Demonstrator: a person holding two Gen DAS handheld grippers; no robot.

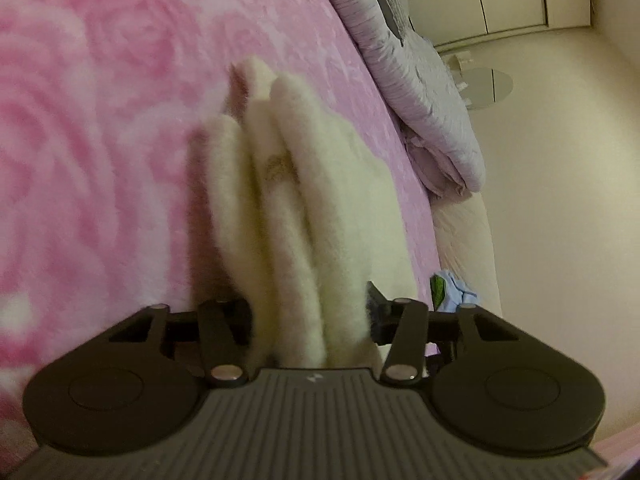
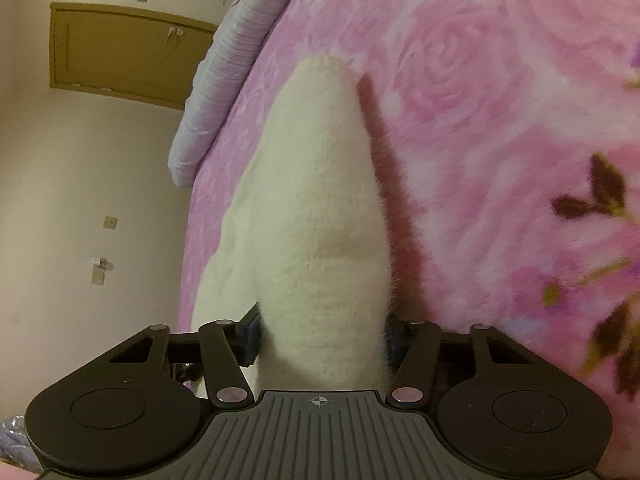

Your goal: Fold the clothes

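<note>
Each black claw has a ribbed grey body, 2 round discs and silver pivot pins.

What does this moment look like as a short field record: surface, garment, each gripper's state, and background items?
surface: pink rose-patterned blanket on a bed
garment: cream fluffy garment, bunched in thick folds, part lifted off the blanket
left gripper: shut on the garment's layered folds
right gripper: shut on a single thick fold
garment detail: small brownish mark on one fold, too blurred to identify
background, left wrist view: lilac quilt at the bed edge, small blue-green cloth near the bed's side
background, right wrist view: wooden cabinet door
</note>
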